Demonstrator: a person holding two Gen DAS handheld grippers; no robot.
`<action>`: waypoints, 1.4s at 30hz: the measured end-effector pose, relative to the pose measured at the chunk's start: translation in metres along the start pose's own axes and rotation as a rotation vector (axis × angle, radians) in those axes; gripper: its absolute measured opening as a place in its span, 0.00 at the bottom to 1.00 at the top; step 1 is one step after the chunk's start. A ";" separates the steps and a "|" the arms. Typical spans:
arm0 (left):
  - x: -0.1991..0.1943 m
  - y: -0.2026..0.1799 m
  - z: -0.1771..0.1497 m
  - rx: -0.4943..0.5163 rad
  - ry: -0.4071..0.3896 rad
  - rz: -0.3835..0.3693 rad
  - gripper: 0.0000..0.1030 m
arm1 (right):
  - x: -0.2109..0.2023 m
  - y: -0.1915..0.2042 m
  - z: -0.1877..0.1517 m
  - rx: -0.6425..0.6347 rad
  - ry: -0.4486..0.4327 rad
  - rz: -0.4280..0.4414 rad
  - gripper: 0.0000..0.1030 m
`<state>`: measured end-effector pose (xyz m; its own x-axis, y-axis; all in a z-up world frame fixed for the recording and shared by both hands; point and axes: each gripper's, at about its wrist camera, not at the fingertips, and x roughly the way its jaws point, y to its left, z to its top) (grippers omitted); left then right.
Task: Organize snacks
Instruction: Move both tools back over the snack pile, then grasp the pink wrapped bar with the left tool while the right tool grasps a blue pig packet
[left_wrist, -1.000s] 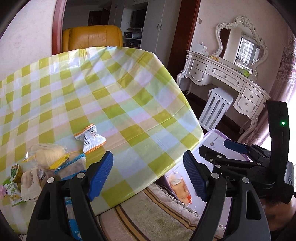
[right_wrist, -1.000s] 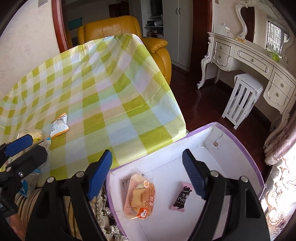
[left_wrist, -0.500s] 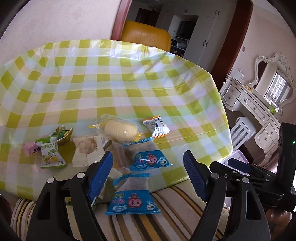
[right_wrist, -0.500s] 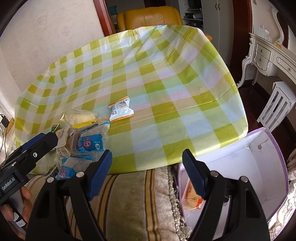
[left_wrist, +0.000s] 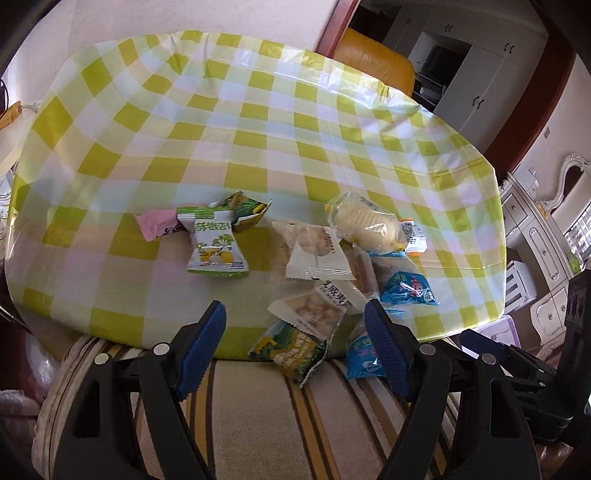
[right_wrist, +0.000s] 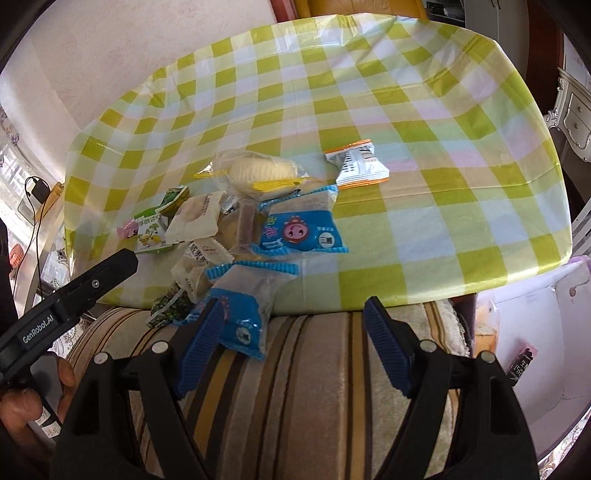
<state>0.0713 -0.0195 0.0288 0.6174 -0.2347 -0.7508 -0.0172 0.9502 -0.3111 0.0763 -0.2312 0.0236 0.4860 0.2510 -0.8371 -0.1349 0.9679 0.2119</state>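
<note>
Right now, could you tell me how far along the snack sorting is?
Early on. Two packets already lie in the white box. Nothing is in hand: the left gripper and right gripper are both open and empty. The snack pile and the orange-edged packet on the checked tablecloth remain.

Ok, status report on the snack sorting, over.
Left gripper open, empty. Right gripper open, empty. Snack pile on the checked tablecloth, near edge; white box at right. Nothing blocking.
</note>
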 end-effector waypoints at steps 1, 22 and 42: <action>0.000 0.004 0.001 -0.011 0.003 0.002 0.72 | 0.003 0.005 0.001 -0.009 0.007 0.004 0.76; 0.020 0.090 0.045 -0.144 -0.014 0.185 0.62 | 0.056 0.030 0.013 -0.033 0.136 -0.012 0.76; 0.081 0.076 0.075 0.286 0.091 0.307 0.61 | 0.078 0.029 0.014 -0.011 0.175 -0.034 0.59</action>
<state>0.1783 0.0489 -0.0119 0.5452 0.0633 -0.8359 0.0374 0.9943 0.0997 0.1221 -0.1837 -0.0285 0.3326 0.2117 -0.9190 -0.1311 0.9754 0.1773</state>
